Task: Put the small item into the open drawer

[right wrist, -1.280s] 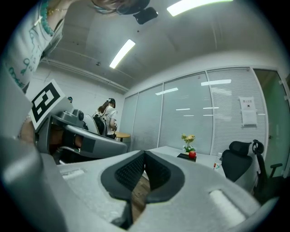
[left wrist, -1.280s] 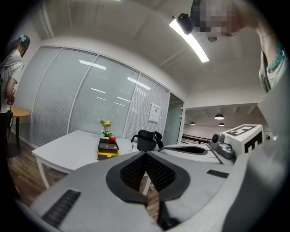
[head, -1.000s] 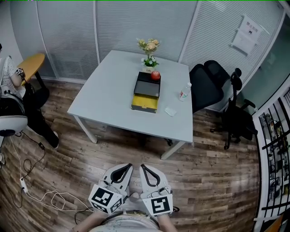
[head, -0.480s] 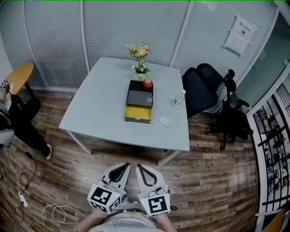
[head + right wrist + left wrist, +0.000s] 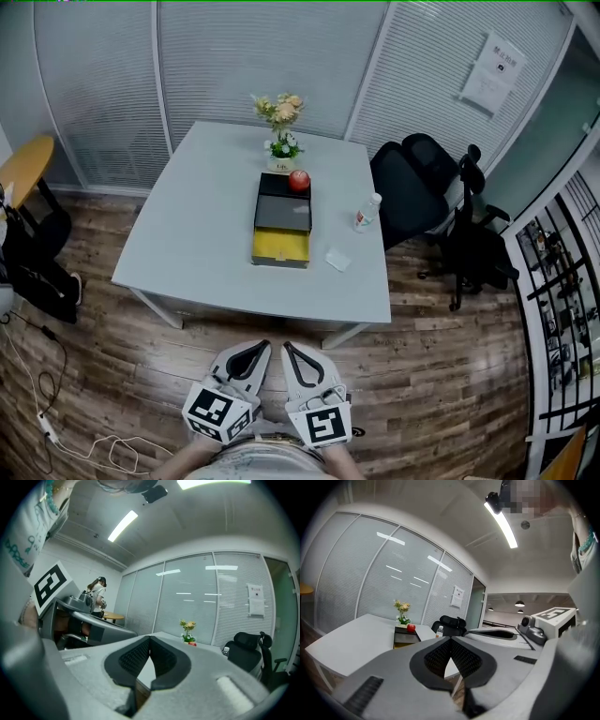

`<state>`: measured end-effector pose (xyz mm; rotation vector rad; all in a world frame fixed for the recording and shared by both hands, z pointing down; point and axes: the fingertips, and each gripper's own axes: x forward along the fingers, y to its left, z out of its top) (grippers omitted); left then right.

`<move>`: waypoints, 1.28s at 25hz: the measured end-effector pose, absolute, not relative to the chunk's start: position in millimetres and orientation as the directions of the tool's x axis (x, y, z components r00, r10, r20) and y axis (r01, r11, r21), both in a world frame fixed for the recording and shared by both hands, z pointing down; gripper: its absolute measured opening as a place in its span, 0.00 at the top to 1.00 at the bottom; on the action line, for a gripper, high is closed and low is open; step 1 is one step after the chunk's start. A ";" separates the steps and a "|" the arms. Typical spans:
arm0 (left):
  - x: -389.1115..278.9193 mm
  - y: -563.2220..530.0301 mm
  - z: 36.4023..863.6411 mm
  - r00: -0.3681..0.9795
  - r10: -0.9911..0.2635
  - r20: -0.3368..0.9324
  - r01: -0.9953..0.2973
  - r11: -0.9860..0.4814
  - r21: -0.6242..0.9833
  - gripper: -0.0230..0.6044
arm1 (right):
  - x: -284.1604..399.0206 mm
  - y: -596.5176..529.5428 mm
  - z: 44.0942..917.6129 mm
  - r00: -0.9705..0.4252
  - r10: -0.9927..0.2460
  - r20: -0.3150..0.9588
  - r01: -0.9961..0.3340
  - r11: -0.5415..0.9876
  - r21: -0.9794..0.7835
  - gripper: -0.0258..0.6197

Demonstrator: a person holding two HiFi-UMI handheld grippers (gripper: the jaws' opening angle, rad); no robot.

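A white table [image 5: 197, 244] stands ahead in the head view. On it sits a black drawer box [image 5: 283, 211] with its yellow drawer [image 5: 279, 248] pulled open toward me. A red apple [image 5: 299, 180] rests on the box's far end. A small white item [image 5: 337, 259] lies on the table just right of the open drawer. My left gripper [image 5: 265, 346] and right gripper [image 5: 288, 347] hang side by side low over the wooden floor, well short of the table. Both are shut and hold nothing, as the left gripper view [image 5: 450, 639] and the right gripper view [image 5: 150, 638] show.
A vase of flowers [image 5: 281, 127] stands behind the box and a plastic bottle [image 5: 367, 212] to its right. Black office chairs [image 5: 412, 187] sit at the table's right side. A yellow round table [image 5: 23, 164] and floor cables [image 5: 47, 422] are at the left.
The head view has shifted, so the table sits more central and slightly nearer. The seated person at the left has slid mostly out of frame. Both grippers stay shut and low.
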<state>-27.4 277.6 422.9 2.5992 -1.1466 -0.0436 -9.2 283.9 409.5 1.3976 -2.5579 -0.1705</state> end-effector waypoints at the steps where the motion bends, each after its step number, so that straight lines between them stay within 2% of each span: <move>1: -28.8 273.3 423.0 0.685 -0.723 0.093 -0.714 -0.640 0.284 0.97 | -10.7 278.9 409.2 -0.520 -0.843 0.137 -0.817 0.537 0.209 0.96; 15: -60.4 232.8 425.2 0.725 -0.683 0.089 -0.680 -0.689 0.251 0.97 | -40.9 232.7 418.4 -0.471 -0.871 0.143 -0.847 0.491 0.201 0.96; 32: -90.2 210.3 432.1 0.705 -0.701 0.105 -0.697 -0.658 0.286 0.97 | -61.3 205.0 418.7 -0.479 -0.862 0.166 -0.835 0.505 0.216 0.96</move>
